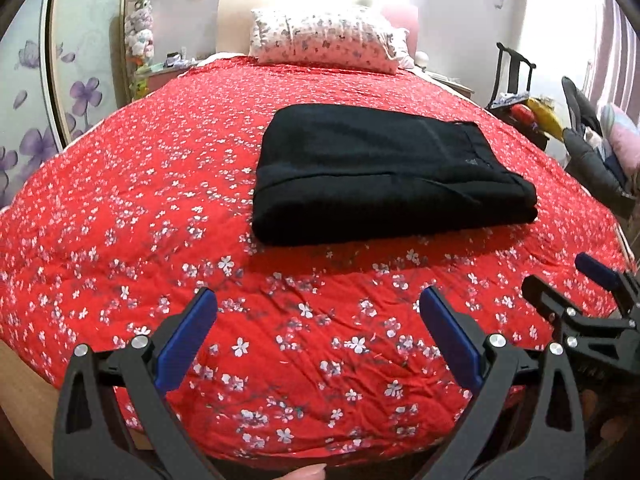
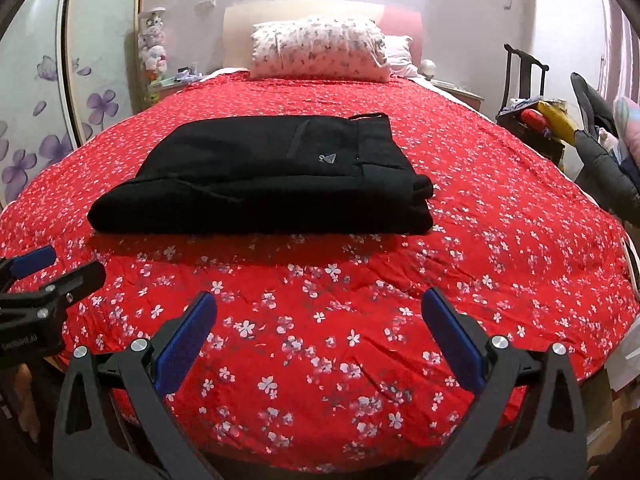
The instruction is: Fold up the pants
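A bed with a red flowered cover is seen, and the black pants are laid mid-bed, folded into a compact rectangle. Left gripper and right gripper are held near the foot edge, fingers spread wide, nothing gripped. The folding is judged essentially finished.

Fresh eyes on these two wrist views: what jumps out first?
The red floral bedspread fills both views, with the black pants folded into a neat stack mid-bed. Both the left gripper and right gripper hang open near the foot, touching nothing.
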